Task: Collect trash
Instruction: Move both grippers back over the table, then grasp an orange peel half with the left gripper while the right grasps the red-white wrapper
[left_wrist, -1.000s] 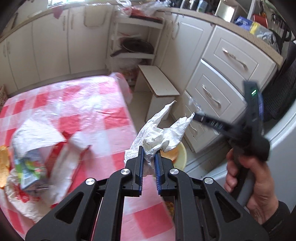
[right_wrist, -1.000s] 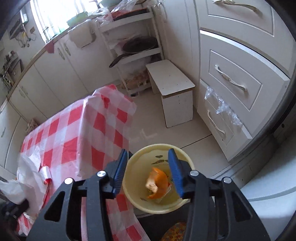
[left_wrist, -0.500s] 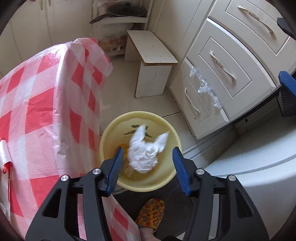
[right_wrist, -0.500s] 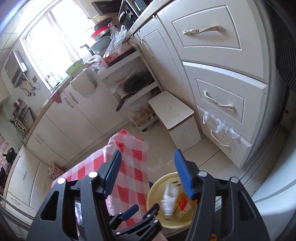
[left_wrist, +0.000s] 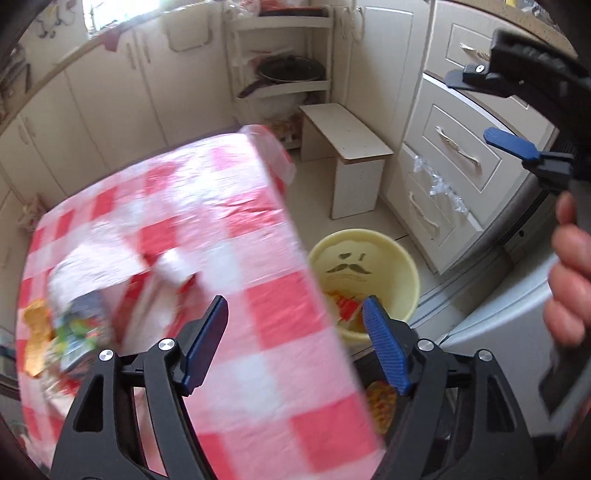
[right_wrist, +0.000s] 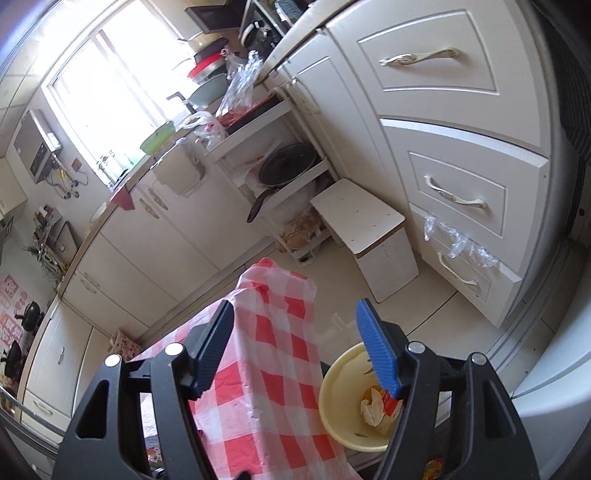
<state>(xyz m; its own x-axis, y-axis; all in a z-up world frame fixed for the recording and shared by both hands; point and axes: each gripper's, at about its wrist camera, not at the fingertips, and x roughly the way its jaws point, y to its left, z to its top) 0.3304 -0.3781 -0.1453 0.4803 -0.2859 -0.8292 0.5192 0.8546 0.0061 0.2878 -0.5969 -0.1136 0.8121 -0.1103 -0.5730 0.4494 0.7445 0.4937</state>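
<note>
The crumpled tissue (right_wrist: 373, 408), clamped a second earlier, now lay in the yellow bin (right_wrist: 334, 387); left gripper (left_wrist: 295, 347) and right gripper (right_wrist: 295, 347) gaped empty; wrappers (left_wrist: 74, 332) beside the bin, on the checked table (left_wrist: 280, 314), remained.

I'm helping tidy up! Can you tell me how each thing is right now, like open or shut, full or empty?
left gripper: open, holding nothing
right gripper: open, holding nothing
yellow bin: on the floor, has trash in it
crumpled tissue: inside the bin
trash pile: on the checkered table, blurry
bottom drawer: slightly open, plastic sticking out
middle drawer: shut
</note>
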